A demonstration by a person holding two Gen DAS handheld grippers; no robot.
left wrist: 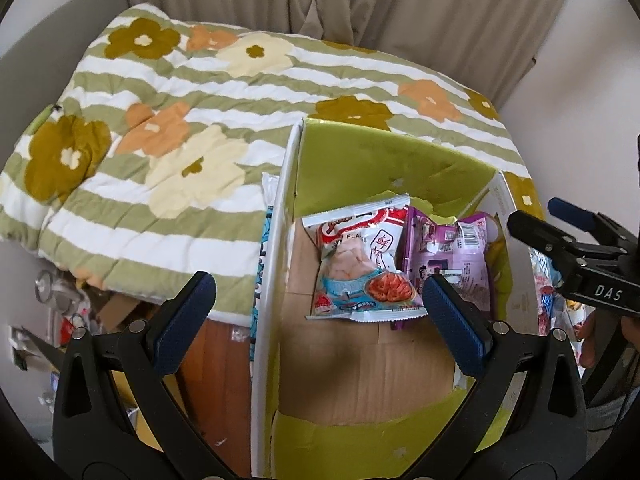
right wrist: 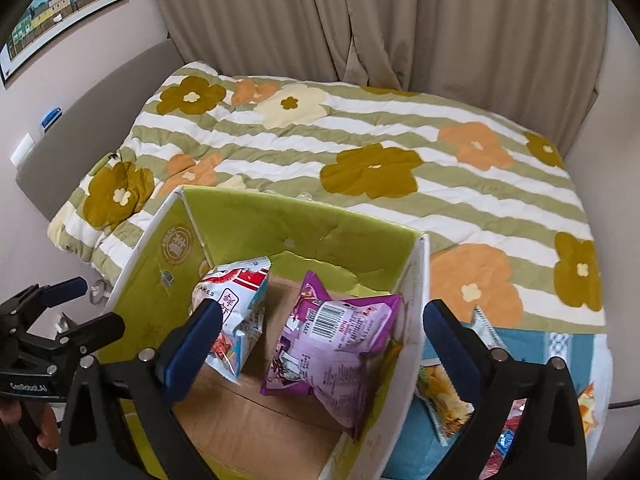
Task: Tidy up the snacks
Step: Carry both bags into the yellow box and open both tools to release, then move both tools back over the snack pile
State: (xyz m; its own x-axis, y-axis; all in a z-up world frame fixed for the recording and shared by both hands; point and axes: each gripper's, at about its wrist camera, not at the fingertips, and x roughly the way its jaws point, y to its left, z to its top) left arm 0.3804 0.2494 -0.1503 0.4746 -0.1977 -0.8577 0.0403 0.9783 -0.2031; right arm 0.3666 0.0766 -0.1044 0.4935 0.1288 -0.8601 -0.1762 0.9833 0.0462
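Note:
An open cardboard box with green lining stands at the edge of the bed. Inside it lie a white, red and blue snack packet and a purple snack packet, side by side at the far end. My left gripper hovers open over the box's left half, nothing between its pads. My right gripper is open above the purple packet, which rests against the box's right wall, pads clear of it. The white packet leans to its left. Each gripper also shows in the other's view: the right gripper, the left gripper.
A floral striped quilt covers the bed behind the box, with curtains beyond. Several more snack packets lie on a blue cloth right of the box. Another packet is wedged outside the left wall. Clutter sits on the floor at left.

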